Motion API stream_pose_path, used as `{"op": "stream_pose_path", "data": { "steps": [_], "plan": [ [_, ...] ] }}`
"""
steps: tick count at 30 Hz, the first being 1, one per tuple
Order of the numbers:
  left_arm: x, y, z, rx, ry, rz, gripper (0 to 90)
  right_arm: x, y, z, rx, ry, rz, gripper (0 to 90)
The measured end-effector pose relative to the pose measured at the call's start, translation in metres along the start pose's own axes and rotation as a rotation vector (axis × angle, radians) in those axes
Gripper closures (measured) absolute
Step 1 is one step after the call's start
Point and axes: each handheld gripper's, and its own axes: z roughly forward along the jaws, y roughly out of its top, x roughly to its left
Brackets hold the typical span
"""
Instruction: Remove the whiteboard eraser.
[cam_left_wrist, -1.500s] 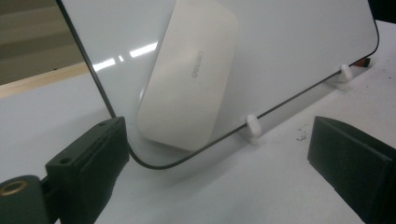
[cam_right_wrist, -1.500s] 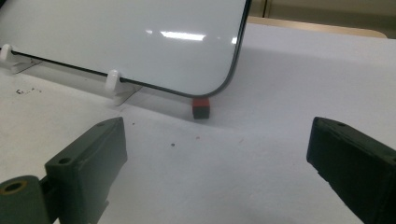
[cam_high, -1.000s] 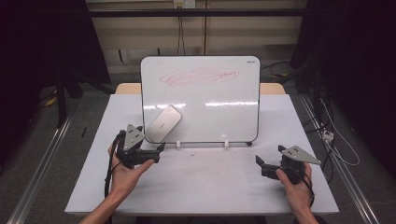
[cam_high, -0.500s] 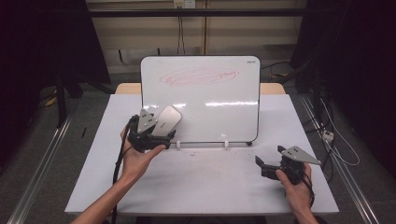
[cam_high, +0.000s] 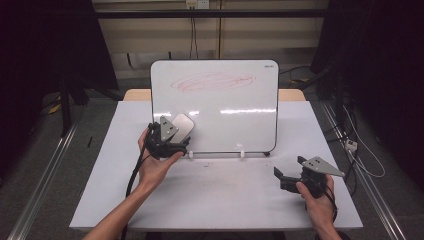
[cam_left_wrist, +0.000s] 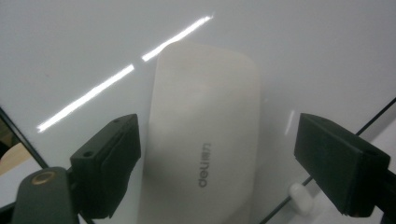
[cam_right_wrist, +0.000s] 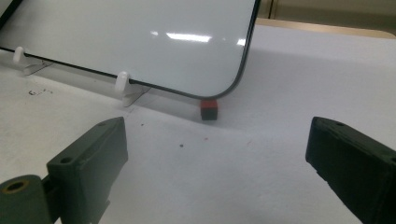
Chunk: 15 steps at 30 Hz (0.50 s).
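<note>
A whiteboard (cam_high: 225, 110) stands upright at the middle of the table, with a red scribble (cam_high: 212, 82) near its top. A white eraser (cam_high: 184, 125) (cam_left_wrist: 210, 121) sticks to its lower left part. My left gripper (cam_high: 176, 137) (cam_left_wrist: 215, 140) is at the eraser, one jaw on each side of it. Its jaws have just been closing; the left jaw is almost at the eraser's edge, while a gap remains at the right jaw. My right gripper (cam_high: 282, 177) (cam_right_wrist: 215, 144) rests open at the table's right front, with nothing between its jaws.
The board leans in white clips (cam_high: 242, 154) (cam_right_wrist: 123, 81) on the white table (cam_high: 220, 200). A small red and black block (cam_right_wrist: 208, 109) lies under the board's lower right corner. Dark specks dot the tabletop in front of the board.
My left gripper has moved away from the person and to the right, up to the eraser on the board, and its jaws now stand narrower around it. The right gripper has stayed put.
</note>
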Motion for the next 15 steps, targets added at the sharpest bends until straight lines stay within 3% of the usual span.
{"op": "stream_pose_path", "data": {
  "steps": [3,5,10,11,15],
  "plan": [
    [0.0028,-0.0025,0.0002,0.010,0.016,0.003,16.6,0.0007,0.0001,0.0003,0.002,0.003,-0.003,5.5],
    [0.0034,-0.0032,0.0001,0.019,0.026,0.027,20.4,0.0011,0.0003,0.0005,0.001,0.004,-0.003,5.5],
    [-0.0007,-0.0043,0.0046,0.035,0.031,0.059,18.6,0.0020,0.0004,0.0011,0.004,0.004,-0.006,5.3],
    [-0.0014,-0.0042,0.0046,0.049,0.047,0.081,19.8,0.0022,0.0004,0.0012,0.004,0.003,-0.008,5.3],
    [-0.0047,-0.0027,0.0064,0.040,0.074,0.099,23.4,0.0025,0.0002,0.0012,0.004,0.004,-0.009,5.3]
  ]
}}
